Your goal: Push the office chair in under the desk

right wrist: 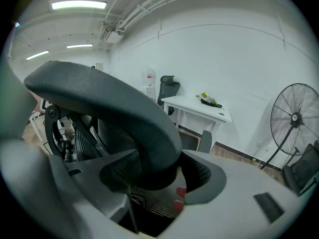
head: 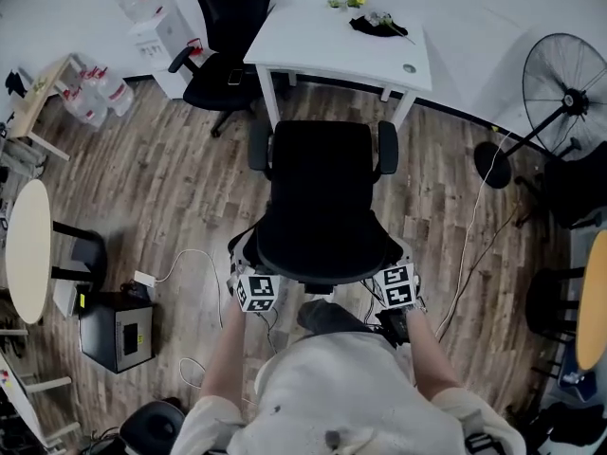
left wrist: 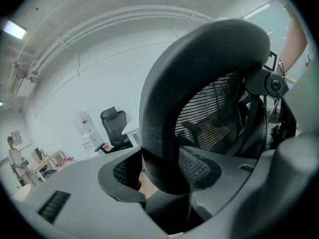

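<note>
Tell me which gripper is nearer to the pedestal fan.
Right. The right gripper clamps the office chair backrest edge facing the pedestal fan; the left gripper clamps the opposite edge, farther away.

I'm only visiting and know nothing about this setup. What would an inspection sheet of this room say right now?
Surface: wood-plank floor.
Job's things: office chair stands facing the white desk, not pushed under it.
Clutter: small items on the desk; black box on the floor.
Grippers: left gripper and right gripper each clamp the rim of the chair's backrest.
Cables: white cable by the box; thin cable near the fan.
Surroundings: second black chair, standing fan, round table.
</note>
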A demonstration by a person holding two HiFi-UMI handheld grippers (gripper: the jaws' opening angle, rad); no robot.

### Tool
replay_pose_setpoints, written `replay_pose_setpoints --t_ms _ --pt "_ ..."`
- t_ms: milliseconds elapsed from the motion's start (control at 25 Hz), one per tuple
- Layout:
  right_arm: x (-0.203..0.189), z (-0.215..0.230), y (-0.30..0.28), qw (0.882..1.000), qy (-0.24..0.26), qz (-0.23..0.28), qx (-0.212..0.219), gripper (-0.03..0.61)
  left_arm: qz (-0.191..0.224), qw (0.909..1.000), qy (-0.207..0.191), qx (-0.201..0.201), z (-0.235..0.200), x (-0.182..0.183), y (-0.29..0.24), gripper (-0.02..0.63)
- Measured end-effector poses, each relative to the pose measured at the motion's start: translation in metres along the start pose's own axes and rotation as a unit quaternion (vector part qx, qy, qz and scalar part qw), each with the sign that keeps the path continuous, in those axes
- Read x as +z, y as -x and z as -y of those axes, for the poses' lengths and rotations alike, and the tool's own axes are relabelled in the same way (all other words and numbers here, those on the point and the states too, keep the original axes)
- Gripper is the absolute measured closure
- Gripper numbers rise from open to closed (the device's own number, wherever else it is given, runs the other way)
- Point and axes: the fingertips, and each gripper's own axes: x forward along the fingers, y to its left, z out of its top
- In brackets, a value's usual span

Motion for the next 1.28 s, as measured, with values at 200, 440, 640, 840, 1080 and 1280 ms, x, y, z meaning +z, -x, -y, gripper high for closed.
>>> replay_pose_setpoints --t_ms 200,440,640,840,1080,1280 --pt "0.015 0.008 -0.013 1.000 -0.002 0.000 0.003 0.319 -0.007 0.9999 0.015 -0.002 -0.010 0.005 -0.017 0.373" --pt "0.023 0.022 -0.019 1.000 -0.011 0.003 0.006 0.318 -0.007 0.9995 0.023 -0.022 -0.012 0.016 -0.034 0.374" --pt "0.028 0.015 -0.022 1.000 -0.016 0.002 0.002 0.318 -0.009 0.9992 0.025 -0.030 -0.022 0.015 -0.035 0.375" --pt "0.026 0.019 -0.021 1.000 -0.010 0.005 -0.009 0.318 0.001 0.9994 0.019 -0.028 -0.019 0.017 -0.037 0.374" --pt "0.028 0.019 -0.018 1.000 -0.009 0.013 -0.015 0.316 -0.003 0.9996 0.011 -0.026 -0.018 0.018 -0.038 0.374" --pt "0.027 0.025 -0.011 1.000 -0.006 0.012 -0.020 0.315 0.003 0.9996 0.009 -0.028 -0.013 0.027 -0.037 0.374"
